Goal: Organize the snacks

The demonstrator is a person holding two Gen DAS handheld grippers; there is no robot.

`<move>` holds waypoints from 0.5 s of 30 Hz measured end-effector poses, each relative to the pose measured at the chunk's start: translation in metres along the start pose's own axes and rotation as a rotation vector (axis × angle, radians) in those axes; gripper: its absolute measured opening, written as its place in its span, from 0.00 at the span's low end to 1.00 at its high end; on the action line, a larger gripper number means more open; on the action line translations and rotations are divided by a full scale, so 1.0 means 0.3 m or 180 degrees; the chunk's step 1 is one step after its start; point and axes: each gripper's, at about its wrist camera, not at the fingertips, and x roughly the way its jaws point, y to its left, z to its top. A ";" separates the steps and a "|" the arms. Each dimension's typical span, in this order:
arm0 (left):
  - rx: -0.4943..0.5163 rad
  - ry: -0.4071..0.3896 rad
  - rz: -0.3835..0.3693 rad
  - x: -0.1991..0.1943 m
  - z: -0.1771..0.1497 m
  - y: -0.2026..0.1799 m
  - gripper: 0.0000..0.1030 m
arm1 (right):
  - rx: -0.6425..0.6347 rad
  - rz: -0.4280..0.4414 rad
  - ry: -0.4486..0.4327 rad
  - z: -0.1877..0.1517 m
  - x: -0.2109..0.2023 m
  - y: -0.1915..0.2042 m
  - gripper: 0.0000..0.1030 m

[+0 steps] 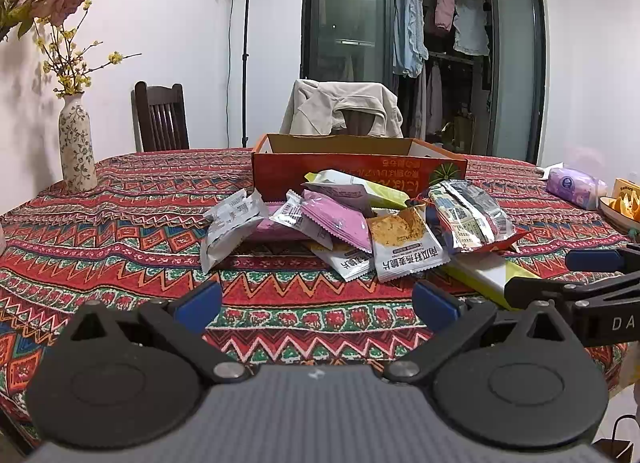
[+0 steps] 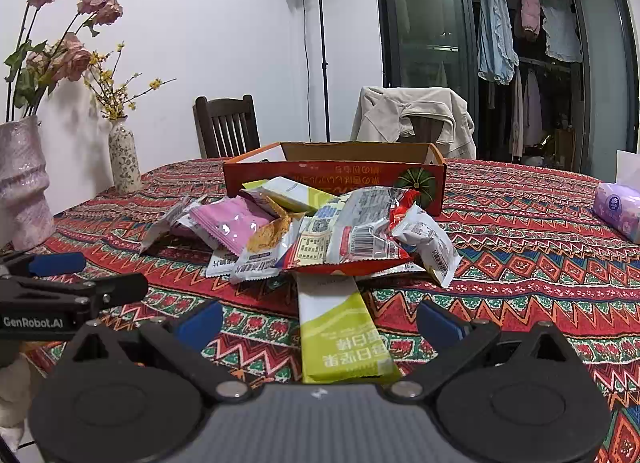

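Observation:
A pile of snack packets [image 1: 360, 223] [image 2: 320, 231] lies on the patterned tablecloth in front of an orange cardboard box [image 1: 352, 171] [image 2: 336, 175]. The pile holds pink packets [image 1: 336, 219] [image 2: 236, 223], silver ones and a cracker packet [image 1: 404, 243]. A long green-and-white bar [image 2: 344, 327] [image 1: 492, 275] sticks out toward me. My left gripper [image 1: 316, 303] is open, short of the pile, with nothing between its fingers. My right gripper [image 2: 320, 319] is open, and the near end of the green bar lies between its fingers.
A floral vase [image 1: 76, 147] [image 2: 124, 159] and a larger pink vase [image 2: 20, 183] stand at the left. A purple tissue pack [image 1: 576, 187] [image 2: 620, 207] and a bowl of orange pieces [image 1: 620, 211] sit at the right. Chairs stand behind the table.

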 end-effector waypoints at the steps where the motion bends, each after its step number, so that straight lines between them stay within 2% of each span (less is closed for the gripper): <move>1: -0.0003 0.0001 -0.0004 -0.001 0.000 0.002 1.00 | -0.0001 0.0000 0.0002 -0.001 0.000 0.000 1.00; 15: -0.0008 0.0002 -0.0008 -0.002 0.000 0.004 1.00 | 0.0000 0.0000 0.0003 -0.003 -0.001 0.000 1.00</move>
